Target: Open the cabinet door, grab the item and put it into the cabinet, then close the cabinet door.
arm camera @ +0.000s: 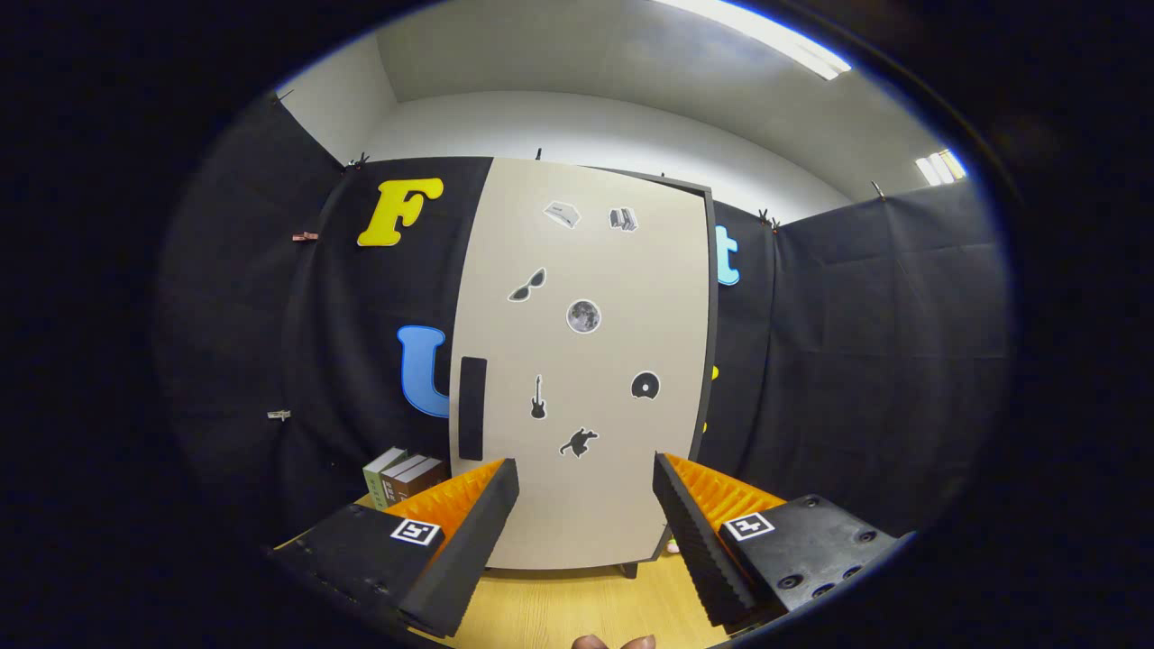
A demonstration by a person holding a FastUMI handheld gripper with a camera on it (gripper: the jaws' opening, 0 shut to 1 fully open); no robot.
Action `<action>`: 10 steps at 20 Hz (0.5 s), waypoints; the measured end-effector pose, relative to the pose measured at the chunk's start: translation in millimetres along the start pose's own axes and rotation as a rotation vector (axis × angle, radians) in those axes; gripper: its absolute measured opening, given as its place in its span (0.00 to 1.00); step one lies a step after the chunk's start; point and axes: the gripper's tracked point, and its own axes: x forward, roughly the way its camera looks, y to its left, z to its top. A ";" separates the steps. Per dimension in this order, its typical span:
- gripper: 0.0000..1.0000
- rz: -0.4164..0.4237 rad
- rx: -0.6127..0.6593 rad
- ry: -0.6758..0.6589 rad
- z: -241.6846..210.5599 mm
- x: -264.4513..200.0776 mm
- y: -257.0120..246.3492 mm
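Straight ahead of the gripper point(586, 473), on the wooden table point(577, 604), stands the cabinet point(586, 361), a tall pale box with a dark frame showing along its top and right edge. Its door point(622, 505) is closed, flat against the front. A dark upright handle point(472, 407) sits near the door's left edge, about halfway down. Small stickers are scattered over the door: a pair of sunglasses point(527, 285), a round moon point(583, 316), a guitar point(537, 397), a disc point(645, 386), a small dark animal shape point(579, 442), and two more near the top, too small to make out. The cabinet's short foot point(629, 569) shows beneath the door's lower right corner.

The gripper's fingers point(469, 532) are spread wide apart with nothing between them; the lower part of the door shows in the gap, and the fingers hold nothing. They appear to stop short of the door, though I cannot tell how close they are.

To the left of the cabinet, just beyond the left finger, a few books point(401, 475) stand upright side by side on the table. Black cloth point(856, 361) hangs as walls behind and to both sides, clipped along the top. Above, a long ceiling light point(766, 36) glows. Fingertips point(613, 642) of the person's hand peek in below the gripper.
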 end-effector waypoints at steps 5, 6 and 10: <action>0.98 -0.002 -0.016 0.004 -7.7 -1.2 -3.6; 0.98 0.002 -0.012 0.006 -7.2 -3.1 -3.9; 0.98 -0.011 -0.005 0.003 -4.3 -10.9 -14.5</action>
